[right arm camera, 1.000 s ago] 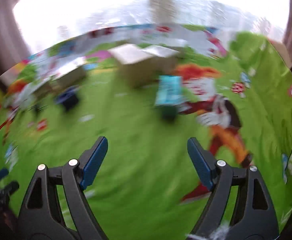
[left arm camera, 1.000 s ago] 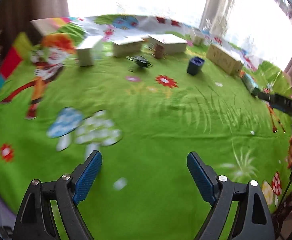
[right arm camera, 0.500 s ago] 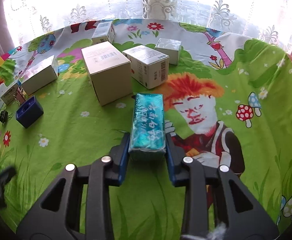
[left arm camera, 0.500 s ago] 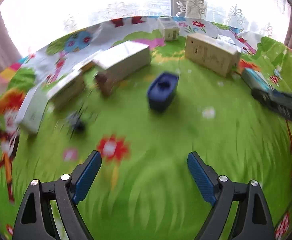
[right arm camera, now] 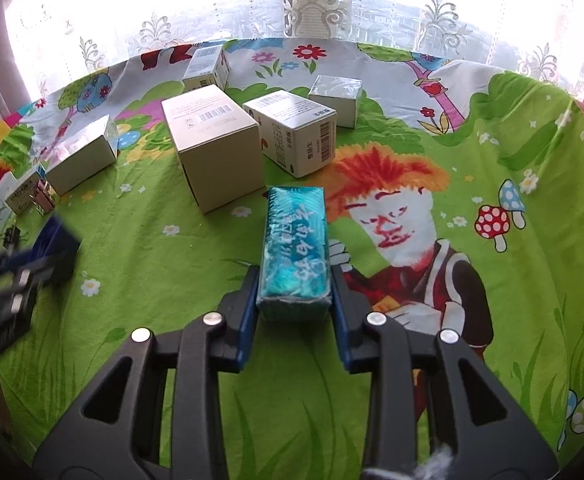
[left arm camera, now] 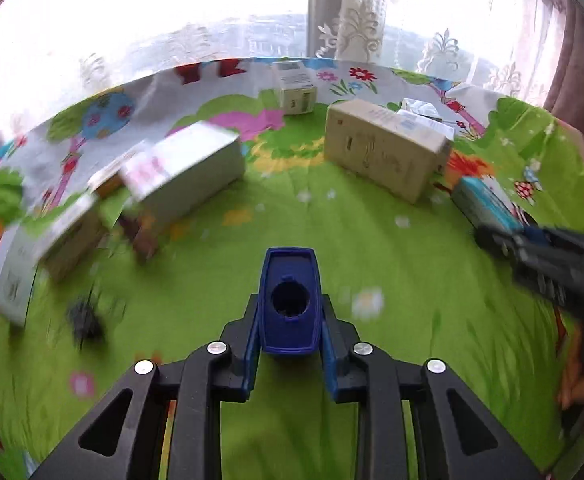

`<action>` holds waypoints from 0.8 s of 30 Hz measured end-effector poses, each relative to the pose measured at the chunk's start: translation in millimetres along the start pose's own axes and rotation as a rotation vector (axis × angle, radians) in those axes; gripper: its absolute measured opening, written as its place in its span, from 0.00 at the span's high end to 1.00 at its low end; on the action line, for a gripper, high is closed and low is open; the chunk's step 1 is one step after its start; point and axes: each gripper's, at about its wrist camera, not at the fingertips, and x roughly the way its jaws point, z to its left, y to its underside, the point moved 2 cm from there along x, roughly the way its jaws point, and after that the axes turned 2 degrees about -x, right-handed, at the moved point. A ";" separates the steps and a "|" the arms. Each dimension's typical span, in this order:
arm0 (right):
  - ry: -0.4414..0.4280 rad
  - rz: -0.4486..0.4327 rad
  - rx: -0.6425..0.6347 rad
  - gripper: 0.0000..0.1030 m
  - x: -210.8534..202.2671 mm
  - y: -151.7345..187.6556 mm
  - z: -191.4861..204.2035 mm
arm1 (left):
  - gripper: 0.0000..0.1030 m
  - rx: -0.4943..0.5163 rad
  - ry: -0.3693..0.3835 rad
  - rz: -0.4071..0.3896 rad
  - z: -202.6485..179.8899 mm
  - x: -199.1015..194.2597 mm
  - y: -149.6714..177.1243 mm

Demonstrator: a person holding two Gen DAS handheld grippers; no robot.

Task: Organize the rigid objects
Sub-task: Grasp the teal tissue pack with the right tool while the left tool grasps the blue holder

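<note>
My left gripper point(left arm camera: 290, 328) is shut on a small dark blue plastic box point(left arm camera: 290, 300) with a round hole in its top, on the green patterned cloth. My right gripper point(right arm camera: 294, 296) is shut on a long teal wrapped box point(right arm camera: 295, 240). The teal box point(left arm camera: 486, 204) and the right gripper point(left arm camera: 548, 260) also show at the right of the left wrist view. The blue box point(right arm camera: 54, 244) and the left gripper point(right arm camera: 8, 284) show blurred at the left edge of the right wrist view.
Several cardboard boxes stand ahead: a tan box point(right arm camera: 212, 148), a white barcode box point(right arm camera: 292, 132), a silver box point(right arm camera: 336, 96), a small white box point(right arm camera: 206, 66) and a silver box at left point(right arm camera: 80, 160). A black binder clip point(left arm camera: 86, 320) lies at left.
My left gripper moved forward to the blue box and shut on it. My right gripper shut on the teal box half a second ago and still holds it.
</note>
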 end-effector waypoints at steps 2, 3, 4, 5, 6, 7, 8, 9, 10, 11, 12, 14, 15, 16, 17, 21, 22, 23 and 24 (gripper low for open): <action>-0.017 -0.003 0.014 0.64 -0.7 0.5 -2.2 | 0.74 -0.022 -0.030 -0.027 9.0 -18.5 21.8; -0.022 -0.004 0.019 0.64 -0.9 0.6 -2.7 | 0.74 -0.040 -0.042 -0.040 16.0 -30.2 33.6; -0.028 -0.005 0.024 0.64 -0.9 0.5 -3.4 | 0.74 -0.061 -0.053 -0.053 22.9 -40.3 44.2; -0.034 -0.005 0.029 0.64 -1.0 0.4 -4.1 | 0.74 -0.075 -0.068 -0.064 29.0 -47.7 52.0; -0.043 -0.007 0.036 0.64 -1.3 0.5 -5.3 | 0.74 -0.093 -0.091 -0.068 37.6 -55.2 62.2; -0.055 -0.009 0.046 0.64 -1.7 0.8 -6.8 | 0.74 -0.110 -0.095 -0.065 41.9 -53.1 64.2; -0.065 -0.011 0.055 0.64 -2.2 0.9 -8.3 | 0.74 -0.141 -0.105 -0.075 53.0 -59.6 69.7; -0.075 -0.013 0.064 0.64 -2.3 0.8 -9.9 | 0.74 -0.163 -0.117 -0.087 60.3 -63.3 71.4; -0.085 -0.015 0.072 0.64 -2.6 0.8 -11.2 | 0.74 -0.197 -0.125 -0.101 70.6 -67.6 73.4; -0.095 -0.017 0.081 0.64 -3.1 1.2 -12.7 | 0.74 -0.221 -0.121 -0.098 76.2 -67.4 74.2; -0.098 -0.018 0.085 0.64 -3.4 1.4 -13.1 | 0.74 -0.243 -0.112 -0.088 81.0 -64.2 75.0; -0.103 -0.020 0.089 0.64 -4.0 1.8 -13.8 | 0.74 -0.294 -0.079 -0.073 91.6 -61.0 76.9; -0.103 -0.020 0.089 0.64 -4.2 1.8 -13.8 | 0.74 -0.306 -0.066 -0.076 92.5 -60.8 77.4; -0.099 -0.019 0.087 0.64 -4.6 1.8 -13.0 | 0.74 -0.322 -0.049 -0.080 95.5 -61.5 78.7; -0.081 -0.016 0.074 0.64 -5.1 2.2 -9.8 | 0.74 -0.330 -0.040 -0.082 96.8 -61.6 79.3; -0.120 -0.005 0.003 0.64 -19.1 17.8 24.6 | 0.74 -0.321 -0.049 -0.078 93.9 -59.5 78.1; -0.143 -0.003 -0.005 0.64 -23.5 22.7 32.7 | 0.74 -0.319 -0.051 -0.078 93.0 -59.8 78.2; -0.175 0.000 -0.025 0.64 -31.2 31.3 46.8 | 0.74 -0.320 -0.051 -0.077 93.2 -59.8 78.3; -0.196 0.000 -0.041 0.64 -37.1 38.4 57.2 | 0.74 -0.321 -0.050 -0.077 93.1 -59.9 78.0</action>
